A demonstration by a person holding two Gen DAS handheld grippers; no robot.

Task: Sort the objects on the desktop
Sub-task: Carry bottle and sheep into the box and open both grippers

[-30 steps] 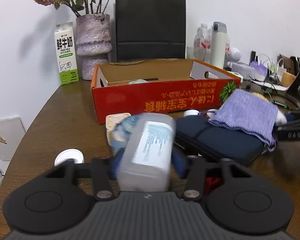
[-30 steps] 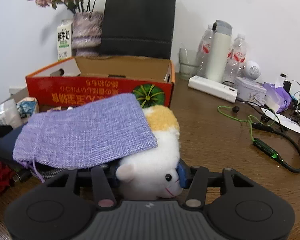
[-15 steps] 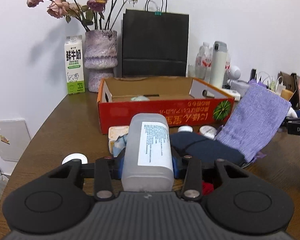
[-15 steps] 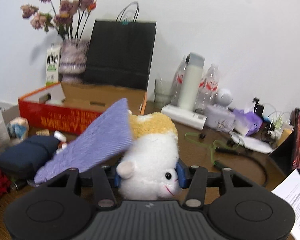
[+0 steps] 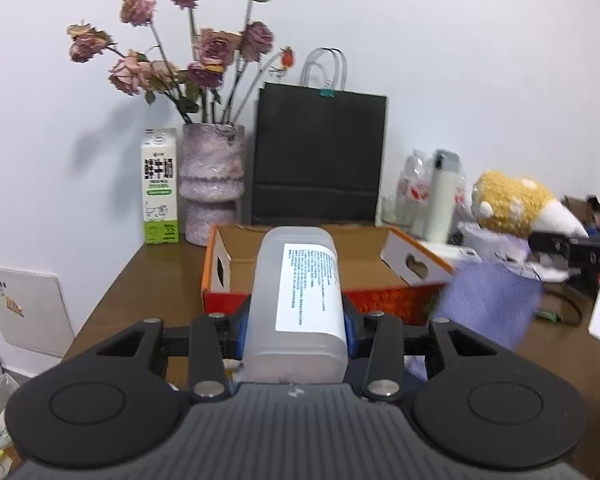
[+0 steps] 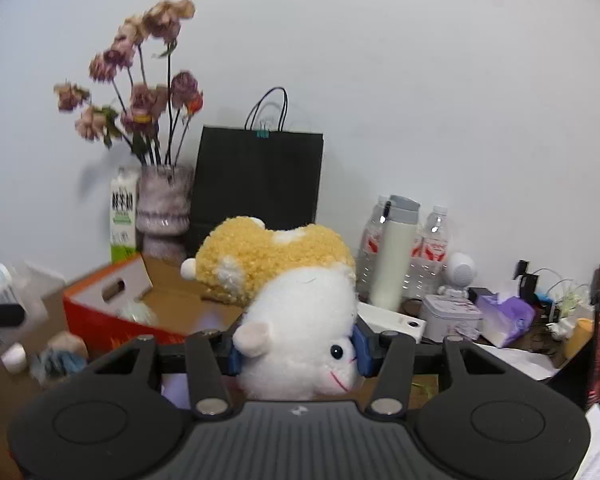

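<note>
While your left gripper [image 5: 296, 328] clamps the plastic bottle [image 5: 298, 304] above the table, in front of the cardboard box [image 5: 416, 266], your right gripper [image 6: 298, 350] squeezes the plush toy [image 6: 296, 300] over the box's right end. A blurred purple cloth [image 5: 488, 308] seems to hang below the toy.

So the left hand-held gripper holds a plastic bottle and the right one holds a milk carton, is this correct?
Not quite. The left hand-held gripper does hold the plastic bottle, but the right hand-held gripper holds a plush toy, as the right wrist view shows. The milk carton stands by the vase.
</note>
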